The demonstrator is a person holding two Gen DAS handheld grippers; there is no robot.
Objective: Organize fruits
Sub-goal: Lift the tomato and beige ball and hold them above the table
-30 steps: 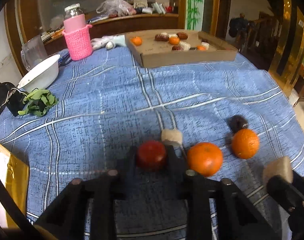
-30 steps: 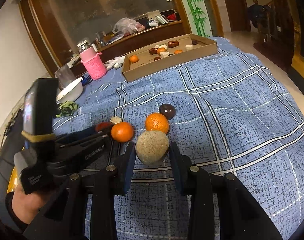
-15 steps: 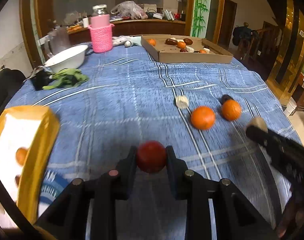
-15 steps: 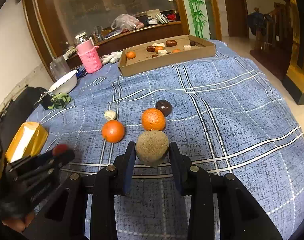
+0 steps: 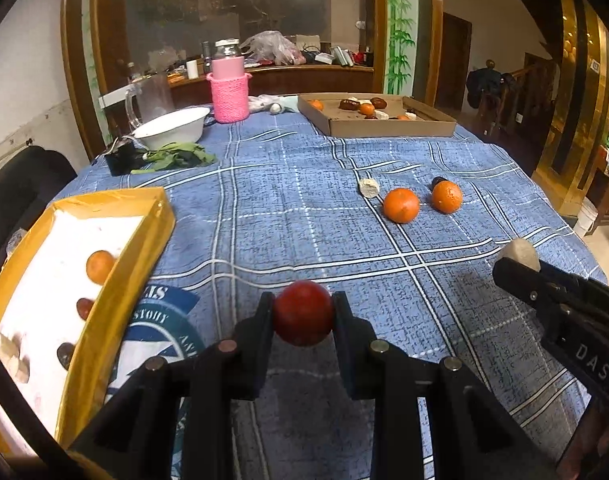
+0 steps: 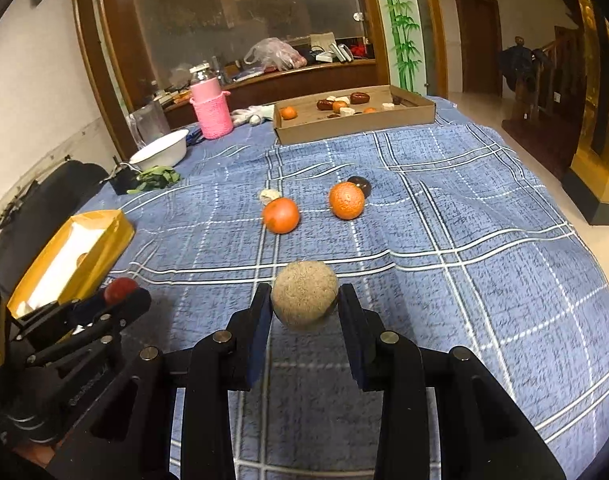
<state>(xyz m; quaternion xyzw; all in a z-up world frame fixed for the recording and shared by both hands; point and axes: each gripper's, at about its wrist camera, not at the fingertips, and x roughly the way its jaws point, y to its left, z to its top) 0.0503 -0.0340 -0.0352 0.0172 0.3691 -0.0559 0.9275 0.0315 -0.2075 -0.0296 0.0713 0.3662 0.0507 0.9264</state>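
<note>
Fruits lie across the blue checked table (image 5: 304, 200): largest, the yellow box (image 5: 116, 292) at the left holds an orange and some dark pieces. The right tool (image 6: 304, 304), raised above the cloth and pointing forward, grips a rough tan fruit (image 6: 304, 298); the left tool (image 5: 303, 314), beside the box, clamps a red fruit (image 5: 303, 312). Two oranges (image 5: 401, 205) rest farther back

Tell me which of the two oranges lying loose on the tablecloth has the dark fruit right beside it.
The right-hand orange, farther from the yellow box: the dark brown fruit sits directly behind it. The left-hand orange has only a pale chunk beside it.
</note>
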